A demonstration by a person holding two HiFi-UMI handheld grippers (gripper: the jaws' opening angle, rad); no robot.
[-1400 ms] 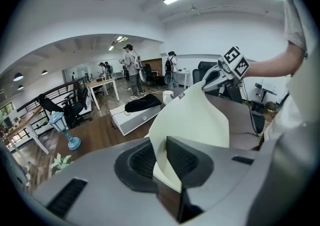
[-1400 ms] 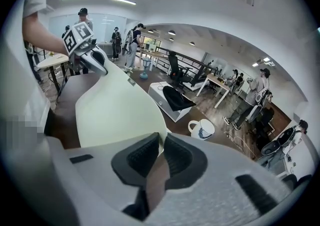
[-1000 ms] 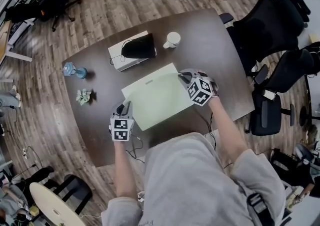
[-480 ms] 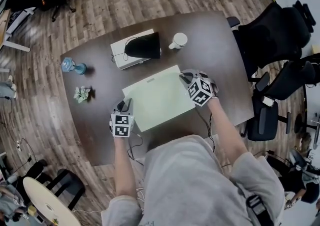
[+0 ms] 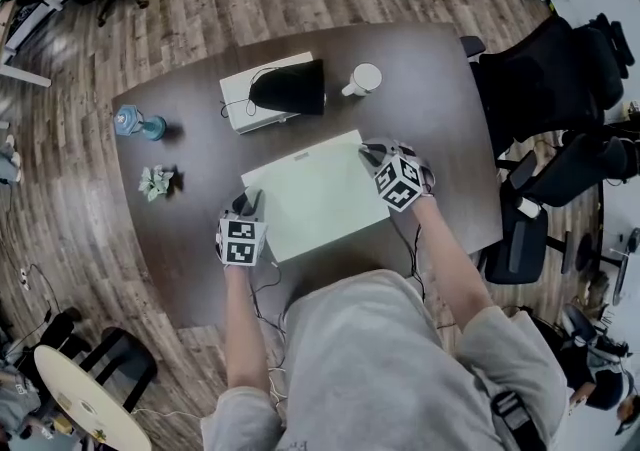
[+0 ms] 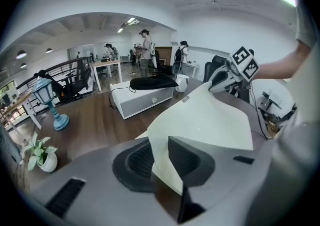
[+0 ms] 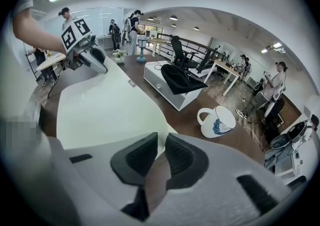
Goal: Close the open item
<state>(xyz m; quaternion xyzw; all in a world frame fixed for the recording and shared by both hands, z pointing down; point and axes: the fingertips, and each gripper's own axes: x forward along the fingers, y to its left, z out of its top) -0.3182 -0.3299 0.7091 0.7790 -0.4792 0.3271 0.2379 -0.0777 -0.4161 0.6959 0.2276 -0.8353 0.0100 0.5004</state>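
Folder [image 5: 315, 201], pale green, one item. Placed at the front middle of the dark desk [image 5: 440, 109], edges skewed to the desk's front edge. Cover lying down and close to flat in the head view; near-left corner bowed upward in the left gripper view.

Left tool [image 5: 247, 207]: at the folder's near-left corner. Jaws opening, pads parted, cover corner standing in the gap, not pinched.

Right tool [image 5: 369, 152]: at the folder's far-right corner. Jaws opening, gap narrow, folder edge reaching into it, pads not clamped on it.

Further stock on the desk, all behind or left of the folder and clear of it:
- White box [image 5: 240, 104], far middle, with a black bag [image 5: 290, 89] resting on top.
- White mug [image 5: 363, 79], just right of the box, blue mark on its side.
- Blue lamp ornament [image 5: 135, 123], far-left edge.
- Small potted plant [image 5: 155, 182], left side, nearer than the ornament.

Off the desk: black office chairs [image 5: 545, 79] at the right, on wood flooring.
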